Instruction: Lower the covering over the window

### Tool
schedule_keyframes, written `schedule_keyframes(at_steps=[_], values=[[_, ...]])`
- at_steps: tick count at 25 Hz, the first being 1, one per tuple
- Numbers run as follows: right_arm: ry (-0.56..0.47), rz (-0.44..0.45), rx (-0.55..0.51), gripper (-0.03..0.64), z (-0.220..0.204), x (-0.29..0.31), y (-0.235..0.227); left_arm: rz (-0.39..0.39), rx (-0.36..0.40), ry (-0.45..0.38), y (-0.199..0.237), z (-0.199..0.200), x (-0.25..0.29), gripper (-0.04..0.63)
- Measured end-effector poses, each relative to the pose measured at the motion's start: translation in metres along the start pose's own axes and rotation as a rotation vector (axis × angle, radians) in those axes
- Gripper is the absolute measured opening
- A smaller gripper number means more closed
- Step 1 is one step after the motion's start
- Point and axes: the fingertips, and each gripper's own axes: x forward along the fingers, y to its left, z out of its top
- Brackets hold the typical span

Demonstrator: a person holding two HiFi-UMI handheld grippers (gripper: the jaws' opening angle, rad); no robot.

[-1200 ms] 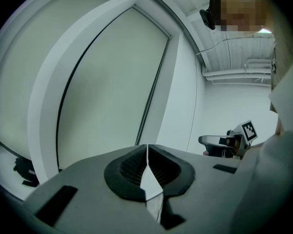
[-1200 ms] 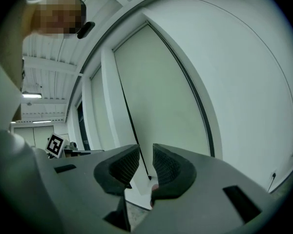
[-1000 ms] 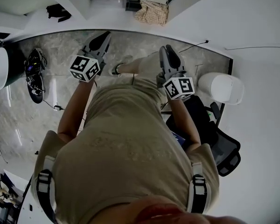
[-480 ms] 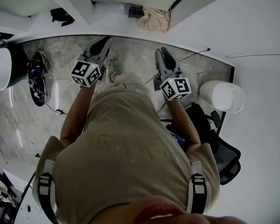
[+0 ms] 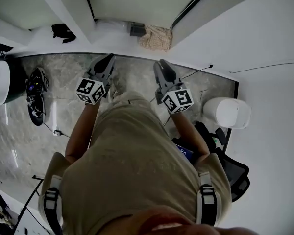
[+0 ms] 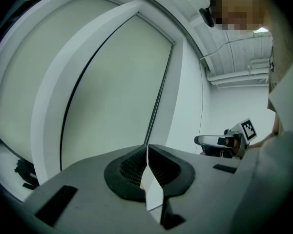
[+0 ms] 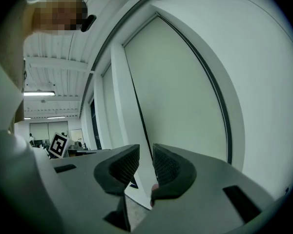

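Observation:
The window (image 5: pixel 137 4) fills the top of the head view, with a pale blind (image 6: pixel 112 82) behind its white frame. The same blind (image 7: pixel 180 91) shows in the right gripper view, beside a white mullion (image 7: pixel 124 106). Both grippers are held level in front of the person and point at the window, well short of it. My left gripper (image 5: pixel 106 60) is shut, its pads (image 6: pixel 134 167) together with nothing between them. My right gripper (image 5: pixel 161 65) stands open with a narrow empty gap between its pads (image 7: pixel 168 167). No cord or pull is visible near either gripper.
A beige cloth (image 5: pixel 157 37) lies at the foot of the window. A white round bin (image 5: pixel 228 112) and a black office chair (image 5: pixel 230 165) stand at the right. Dark gear with cables (image 5: pixel 35 94) lies on the marble floor at the left.
The person has stepped closer to the window, which now takes up more of the head view. Both grippers moved forward with the body, and the right one drifted left. The jaws look unchanged.

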Motion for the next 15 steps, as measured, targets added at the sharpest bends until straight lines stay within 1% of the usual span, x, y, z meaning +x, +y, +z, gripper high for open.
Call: schedule_keyframes(at_steps=[3, 6, 12, 15], values=[[0.008, 0.003, -0.019, 0.074, 0.000, 0.005, -0.001, -0.014, -0.021, 0.003, 0.003, -0.007, 0.009, 0.026], [-0.008, -0.024, -0.030, 0.074, 0.005, 0.000, -0.016, -0.050, -0.034, 0.010, -0.006, -0.010, 0.032, 0.026], [-0.042, -0.108, -0.015, 0.074, 0.018, -0.010, -0.076, -0.146, -0.011, 0.050, -0.030, -0.007, 0.096, 0.026], [-0.070, -0.127, -0.018, 0.074, 0.027, -0.006, -0.104, -0.194, 0.007, 0.059, -0.035, 0.001, 0.136, 0.026]])
